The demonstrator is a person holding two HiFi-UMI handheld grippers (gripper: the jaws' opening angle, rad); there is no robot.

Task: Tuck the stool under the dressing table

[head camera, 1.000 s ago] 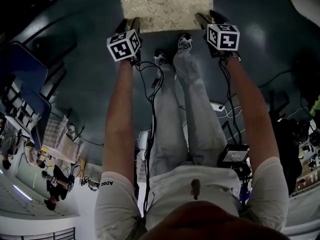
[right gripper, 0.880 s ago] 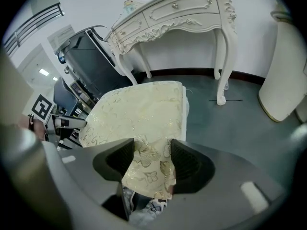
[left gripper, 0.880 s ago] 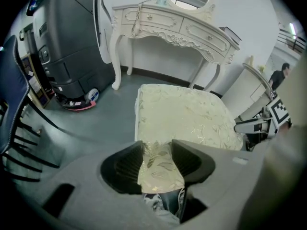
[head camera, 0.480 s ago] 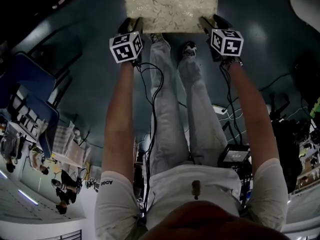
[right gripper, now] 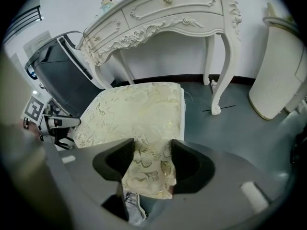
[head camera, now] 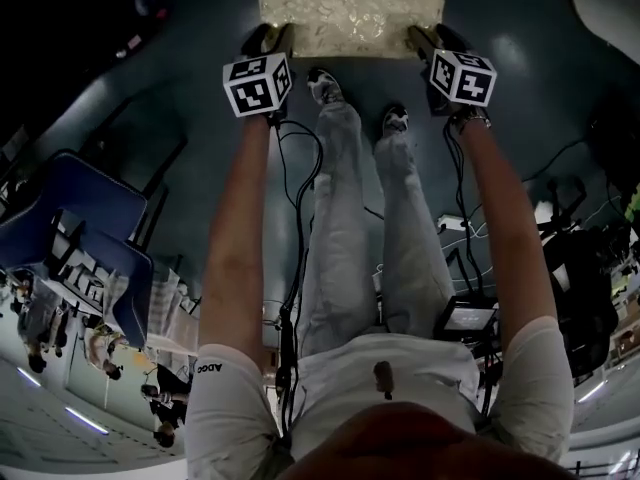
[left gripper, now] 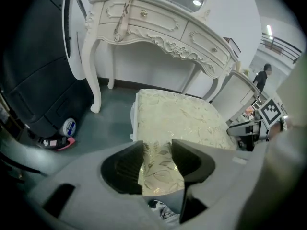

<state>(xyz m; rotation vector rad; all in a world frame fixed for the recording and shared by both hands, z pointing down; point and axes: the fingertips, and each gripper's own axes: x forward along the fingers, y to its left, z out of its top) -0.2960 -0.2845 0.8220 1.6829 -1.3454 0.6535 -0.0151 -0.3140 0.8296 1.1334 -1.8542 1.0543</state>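
Cream fabric with a gold leaf pattern covers the square padded stool (head camera: 350, 8) that you hold at both near corners; it stands on the dark teal floor (head camera: 180, 88) straight ahead of your feet, in front of the ornate white carved dressing table (left gripper: 158, 20). Your left gripper (head camera: 268, 40) has its black jaws closed on the stool's near left edge; the left gripper view shows the patterned cloth pressed between both pads. Your right gripper (head camera: 428, 40) is clamped the same way on the near right edge, with a fold of the cloth bunched between its jaws in the right gripper view. Both arms reach forward and down, roughly parallel; the marker cubes sit just behind the stool's near edge in the head view. The stool's far edge points at the gap between the table's curved front legs; the seat lies mostly on your side of that gap, and you cannot tell from these views whether the far edge is already beneath the carved apron. Your light trousers and patterned shoes (head camera: 325, 86) are between the two arms, just behind the stool; a blue plastic chair (head camera: 70, 218) is well off to your left; a roll of tape (left gripper: 68, 127) lies on the floor near the table's left front leg; a pale upright panel (right gripper: 276, 71) stands beside the table's right leg.
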